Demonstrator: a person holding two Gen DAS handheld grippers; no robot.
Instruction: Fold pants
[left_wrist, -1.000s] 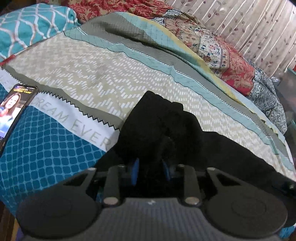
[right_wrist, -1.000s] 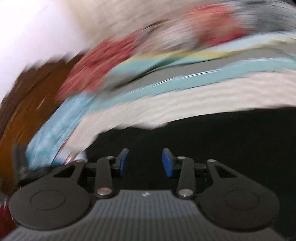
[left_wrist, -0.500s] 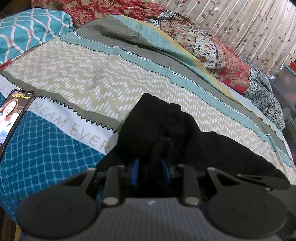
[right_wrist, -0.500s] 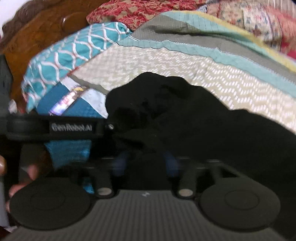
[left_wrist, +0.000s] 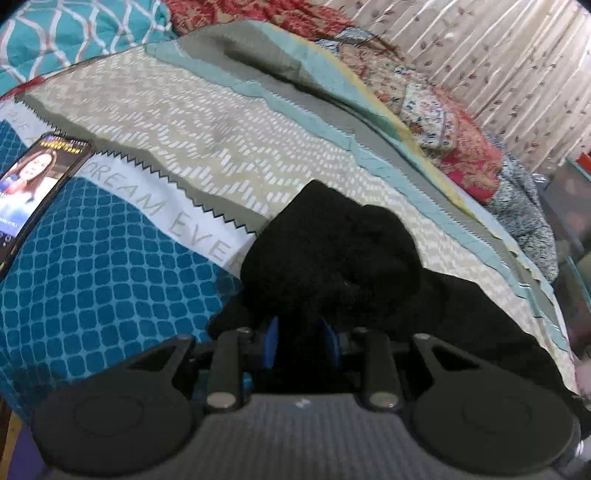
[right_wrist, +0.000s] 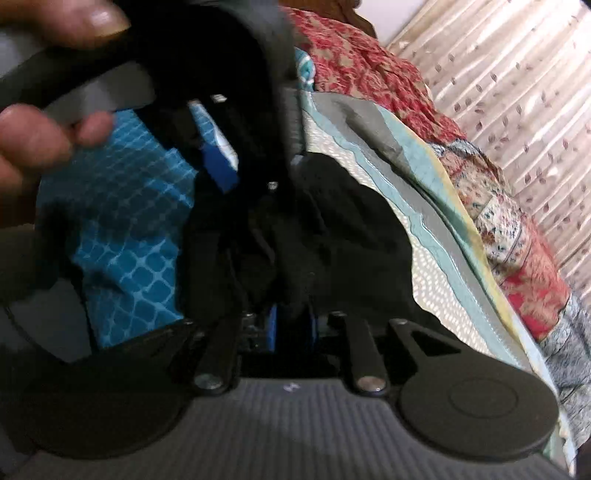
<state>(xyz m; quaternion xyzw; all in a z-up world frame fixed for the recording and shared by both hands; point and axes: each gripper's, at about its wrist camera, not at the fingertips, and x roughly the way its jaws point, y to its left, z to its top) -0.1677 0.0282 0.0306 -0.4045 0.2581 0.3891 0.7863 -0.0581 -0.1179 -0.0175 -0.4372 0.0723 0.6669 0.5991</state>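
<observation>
Behind everything hangs a pale curtain (left_wrist: 517, 70) with small leaf prints, and below it a bed is covered by a patterned bedsheet (left_wrist: 207, 147) in beige, grey and teal bands.

On the left wrist view, the left gripper (left_wrist: 300, 341) has its two blue fingertips (left_wrist: 271, 341) drawn close together, and a fold of the black pants (left_wrist: 332, 251) is pinched between them. The cloth rises from the jaws into a bunched heap just in front of the gripper, and more of it spreads to the right along the sheet. The pants lie on the near part of the bed, partly over the white strip with grey letters and the teal squares.

On the right wrist view, the right gripper (right_wrist: 291, 326) is also nearly closed, with its blue pads (right_wrist: 272, 326) pressed on black fabric of the pants (right_wrist: 351, 236), which mounds up directly ahead of it. This view is somewhat blurred. The left gripper (right_wrist: 218, 168) appears very near in the upper left of this view, one blue pad visible, and the person's left hand (right_wrist: 33, 136) holds its handle with fingers wrapped around it.

Further out, a phone (left_wrist: 33, 184) with a lit screen showing a woman's face lies on the sheet at the left, well apart from the pants. At the head side there is a teal pillow (left_wrist: 74, 33) with white wavy lines, and a red floral quilt (left_wrist: 454, 147) runs along the far edge of the bed, just under the curtain
</observation>
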